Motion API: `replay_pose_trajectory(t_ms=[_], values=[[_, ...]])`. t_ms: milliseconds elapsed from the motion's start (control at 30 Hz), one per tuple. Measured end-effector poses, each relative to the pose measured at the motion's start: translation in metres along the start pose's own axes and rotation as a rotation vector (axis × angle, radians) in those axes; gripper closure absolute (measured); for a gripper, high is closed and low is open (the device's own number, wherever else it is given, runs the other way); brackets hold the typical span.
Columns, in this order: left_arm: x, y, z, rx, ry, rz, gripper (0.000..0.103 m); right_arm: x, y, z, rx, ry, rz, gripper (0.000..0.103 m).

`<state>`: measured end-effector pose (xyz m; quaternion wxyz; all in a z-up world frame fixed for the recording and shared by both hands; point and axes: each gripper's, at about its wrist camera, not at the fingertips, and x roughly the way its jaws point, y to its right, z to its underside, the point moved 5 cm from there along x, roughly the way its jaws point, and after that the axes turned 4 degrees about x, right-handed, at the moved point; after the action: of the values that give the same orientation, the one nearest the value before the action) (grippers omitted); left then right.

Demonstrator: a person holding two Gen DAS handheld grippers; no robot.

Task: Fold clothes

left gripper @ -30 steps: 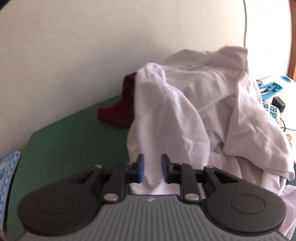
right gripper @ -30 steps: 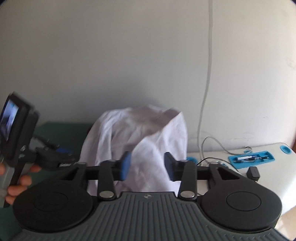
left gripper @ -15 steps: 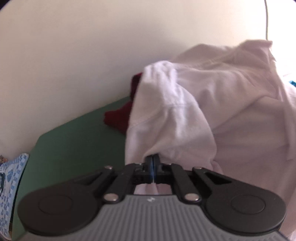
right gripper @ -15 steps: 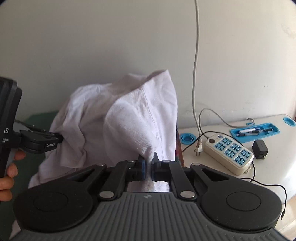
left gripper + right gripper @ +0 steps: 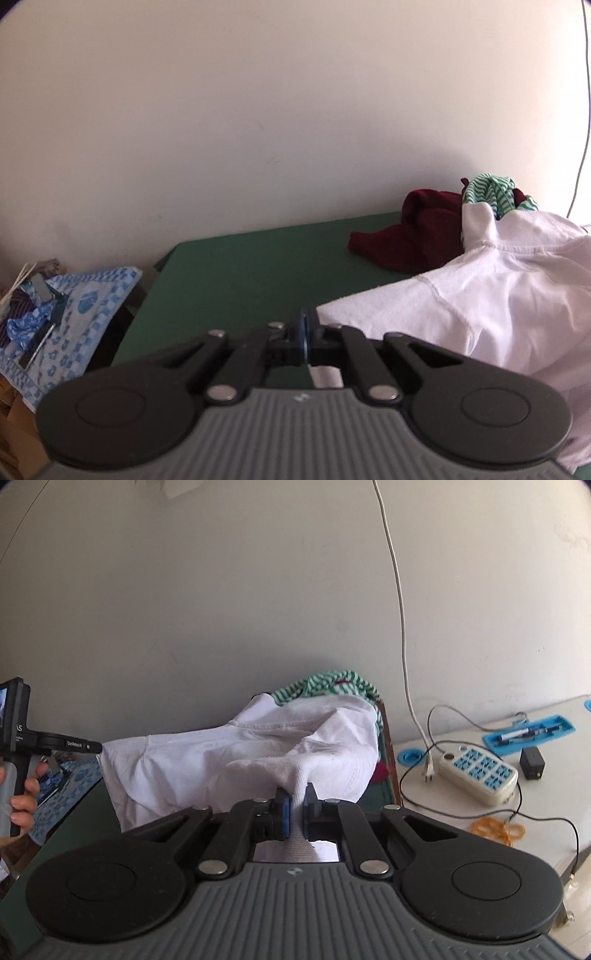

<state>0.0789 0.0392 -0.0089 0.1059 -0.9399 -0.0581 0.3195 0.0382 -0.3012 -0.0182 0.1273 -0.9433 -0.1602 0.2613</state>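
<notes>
A white shirt (image 5: 498, 295) stretches across the green table (image 5: 240, 269), spread between both grippers. My left gripper (image 5: 308, 325) is shut on the shirt's left edge, its blue pads pinched together over the cloth. In the right wrist view the same white shirt (image 5: 236, 760) hangs wide, and my right gripper (image 5: 297, 801) is shut on a bunched fold of it. The left gripper (image 5: 98, 746) shows at the shirt's far left corner, held by a person's hand (image 5: 26, 794). Behind the shirt lie a dark red garment (image 5: 413, 232) and a green-and-white striped garment (image 5: 491, 190).
A blue patterned cloth (image 5: 74, 314) with small clutter sits left of the table. To the right stands a white side table (image 5: 535, 812) with a power strip (image 5: 480, 775), cables, a black adapter (image 5: 532, 760), a blue pen tray (image 5: 528, 734) and rubber bands (image 5: 495, 829). A wall runs close behind.
Both grippers went from open around the shirt to shut on it. They then pulled apart, the left far to the left, drawing the bunched shirt out wide and uncovering the striped garment.
</notes>
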Motion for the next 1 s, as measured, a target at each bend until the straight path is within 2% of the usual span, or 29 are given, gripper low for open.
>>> replay_pose_trajectory(t_ms=[67,133,233,267,300,333,367,400,433,500,567,633,667,733,767,833,867,900,933,1000], values=[[-0.009,-0.009,0.021,0.004,-0.045,0.009,0.1,-0.006,0.0,0.015,-0.034,-0.076,0.003,0.096],[-0.011,-0.015,0.047,0.028,-0.109,0.022,0.1,-0.01,0.001,0.035,-0.043,-0.194,-0.017,0.094],[-0.016,-0.025,0.083,0.08,-0.176,0.022,0.101,-0.018,0.002,0.052,-0.05,-0.292,-0.026,0.084],[-0.018,-0.03,0.089,0.096,-0.184,-0.006,0.101,-0.024,0.003,0.049,-0.026,-0.282,-0.033,0.075],[-0.02,-0.036,0.094,0.108,-0.19,-0.024,0.101,-0.03,0.003,0.042,0.013,-0.244,-0.047,0.06],[-0.022,-0.042,0.095,0.113,-0.188,-0.02,0.1,-0.034,0.002,0.035,0.049,-0.196,-0.062,0.053],[-0.026,-0.046,0.093,0.112,-0.179,-0.02,0.098,-0.034,0.0,0.027,0.069,-0.154,-0.071,0.037],[-0.029,-0.049,0.088,0.115,-0.167,-0.015,0.098,-0.031,-0.004,0.02,0.072,-0.12,-0.072,0.029],[-0.03,-0.048,0.081,0.123,-0.146,-0.004,0.098,-0.022,-0.009,0.014,0.066,-0.095,-0.064,0.029],[-0.02,-0.034,0.07,0.137,-0.12,0.035,0.085,0.008,-0.014,0.006,0.041,-0.073,-0.018,0.031],[-0.003,-0.011,0.06,0.15,-0.109,0.088,0.069,0.044,-0.014,0.004,0.051,-0.09,0.048,0.036],[0.026,0.022,0.059,0.169,-0.137,0.175,0.058,0.079,-0.011,0.007,0.081,-0.119,0.073,0.04],[0.04,0.037,0.06,0.177,-0.154,0.213,0.055,0.092,-0.009,0.01,0.079,-0.142,0.104,0.045],[0.069,0.055,0.066,0.173,-0.213,0.257,0.053,0.119,-0.003,0.019,0.05,-0.193,0.192,0.064],[0.083,0.063,0.07,0.167,-0.245,0.276,0.047,0.128,0.002,0.024,0.049,-0.217,0.224,0.07],[0.107,0.077,0.077,0.157,-0.295,0.31,0.047,0.14,0.015,0.034,0.074,-0.263,0.265,0.075],[0.111,0.08,0.078,0.152,-0.288,0.313,0.046,0.142,0.021,0.038,0.083,-0.275,0.277,0.082],[0.114,0.082,0.079,0.147,-0.282,0.317,0.043,0.141,0.026,0.04,0.087,-0.271,0.283,0.098],[0.116,0.085,0.079,0.144,-0.278,0.32,0.045,0.137,0.031,0.04,0.097,-0.256,0.29,0.097],[0.116,0.091,0.077,0.139,-0.28,0.361,0.072,0.125,0.037,0.036,0.111,-0.192,0.284,0.098]])
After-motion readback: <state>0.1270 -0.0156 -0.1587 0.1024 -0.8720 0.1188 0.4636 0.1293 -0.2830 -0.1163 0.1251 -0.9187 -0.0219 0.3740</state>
